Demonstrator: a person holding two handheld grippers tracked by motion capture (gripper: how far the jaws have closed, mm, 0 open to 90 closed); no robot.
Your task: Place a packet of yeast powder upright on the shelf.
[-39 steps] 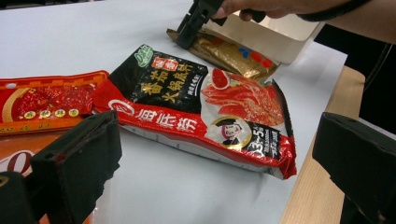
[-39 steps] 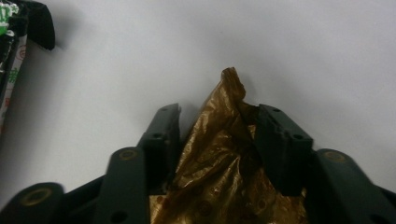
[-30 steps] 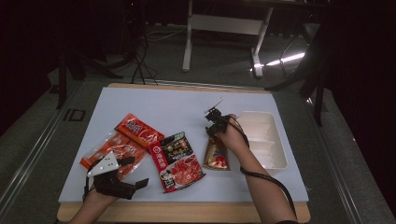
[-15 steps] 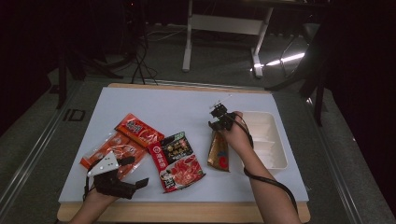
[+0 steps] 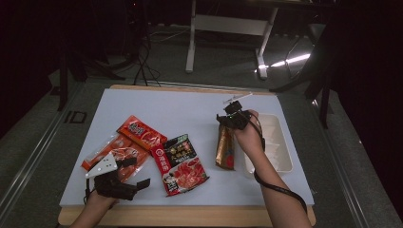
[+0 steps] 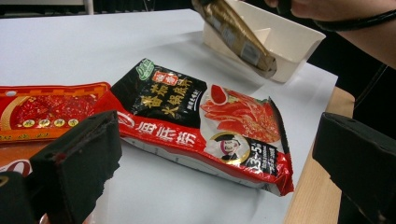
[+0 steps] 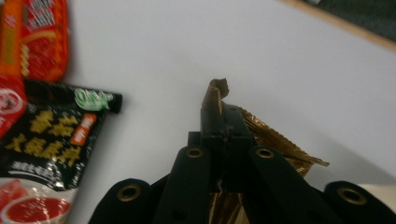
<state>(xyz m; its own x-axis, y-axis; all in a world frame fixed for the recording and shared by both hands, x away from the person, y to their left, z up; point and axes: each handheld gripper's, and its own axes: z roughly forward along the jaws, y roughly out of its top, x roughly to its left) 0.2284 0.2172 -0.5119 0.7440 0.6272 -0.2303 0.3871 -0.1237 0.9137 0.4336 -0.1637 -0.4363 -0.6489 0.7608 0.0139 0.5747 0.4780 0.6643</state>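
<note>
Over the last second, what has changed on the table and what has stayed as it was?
The right gripper, shut on the top edge of the gold packet, has lifted it off the table; it now hangs beside the white tray. The left gripper, jaws open, stayed near the front edge. The red and black packets have not moved.

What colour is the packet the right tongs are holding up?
Gold, with a red lower end: the packet hangs from the right tongs. The high view shows it best.
</note>
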